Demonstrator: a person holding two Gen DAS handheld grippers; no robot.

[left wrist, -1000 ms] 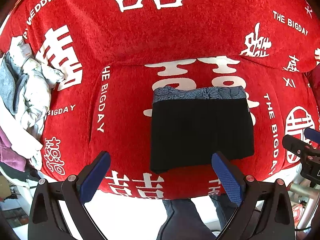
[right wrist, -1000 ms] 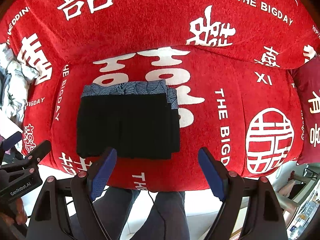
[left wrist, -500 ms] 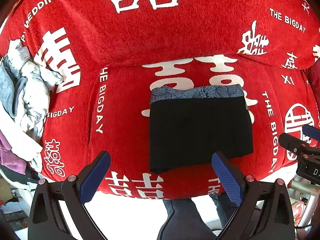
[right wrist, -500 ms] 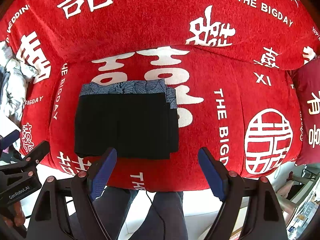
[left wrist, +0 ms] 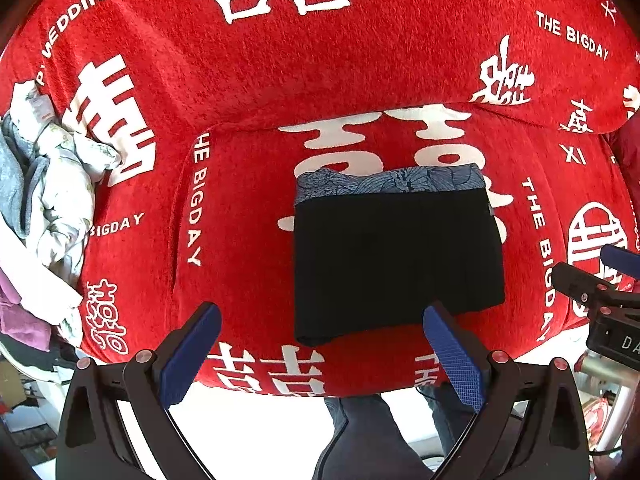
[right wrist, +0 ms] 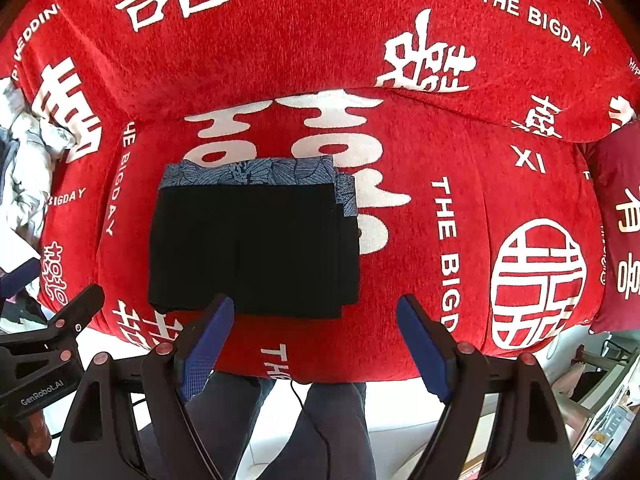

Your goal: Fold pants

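Observation:
Black pants [left wrist: 396,264] [right wrist: 252,248] lie folded into a neat rectangle on the red sofa seat [left wrist: 240,240] [right wrist: 432,184], stacked on a blue patterned garment [left wrist: 388,182] [right wrist: 248,174] whose far edge shows. My left gripper [left wrist: 320,344] hangs open above the seat's front edge, just before the pants' near edge, nothing between its blue pads. My right gripper [right wrist: 316,336] is open too, its left pad over the pants' near edge, holding nothing. Each gripper shows at the side of the other's view.
A pile of loose clothes [left wrist: 44,208] [right wrist: 24,176] lies at the left of the sofa. A dark red cushion [right wrist: 620,216] sits at the right. The person's legs [right wrist: 312,428] in grey trousers stand below the seat front. White floor lies beneath.

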